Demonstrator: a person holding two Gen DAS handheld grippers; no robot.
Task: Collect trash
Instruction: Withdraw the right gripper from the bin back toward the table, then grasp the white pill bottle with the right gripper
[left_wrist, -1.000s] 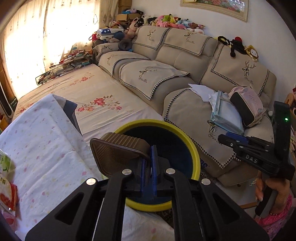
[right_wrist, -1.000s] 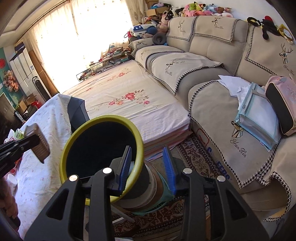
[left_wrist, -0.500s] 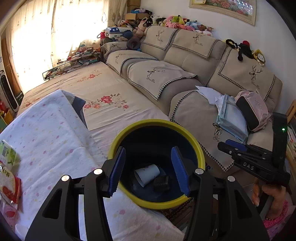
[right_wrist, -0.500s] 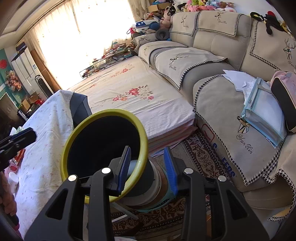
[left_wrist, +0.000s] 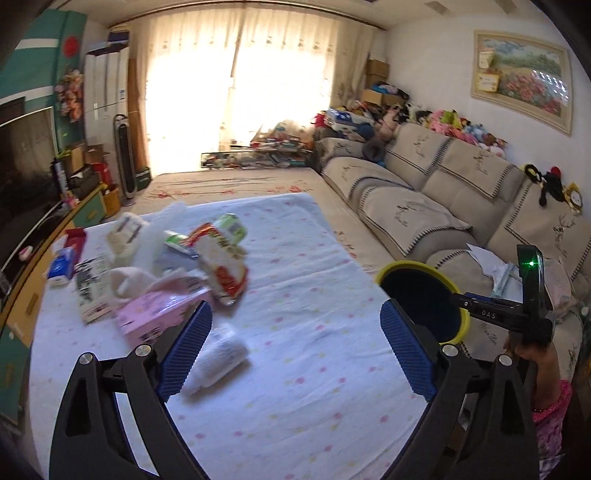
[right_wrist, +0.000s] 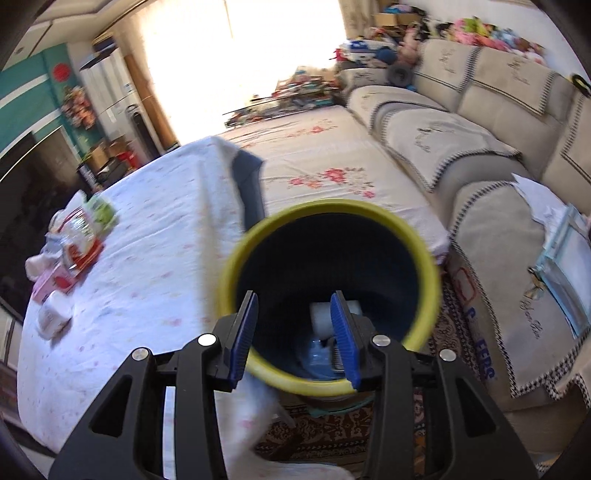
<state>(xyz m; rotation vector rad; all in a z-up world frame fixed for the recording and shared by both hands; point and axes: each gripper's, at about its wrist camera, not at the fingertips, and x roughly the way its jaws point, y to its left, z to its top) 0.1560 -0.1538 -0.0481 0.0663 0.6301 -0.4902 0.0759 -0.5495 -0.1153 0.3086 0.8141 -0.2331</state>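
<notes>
The trash bin (right_wrist: 424, 258) is showing a yellow rim and dark blue inside. The tablecloth (left_wrist: 295, 332) is looking white with tiny pink dots, maybe flowers. The sofa (left_wrist: 424, 206) is wearing beige covers.

Surface (left_wrist: 295, 280): matt white cloth, small pastel dots, lightly creased. Bin (right_wrist: 424, 254): smooth yellow plastic rim, dark ribbed inner wall. Snack bags (left_wrist: 221, 266): glossy printed film. Pink box (left_wrist: 155, 314): looks like cardboard. Sofa (left_wrist: 413, 218): matt beige woven covers, braided trim. Left hand-held gripper (left_wrist: 295, 347): matt black plastic, ridged blue pads (left_wrist: 184, 350), shiny metal screws. Rug (right_wrist: 332, 432): patterned pile.
</notes>
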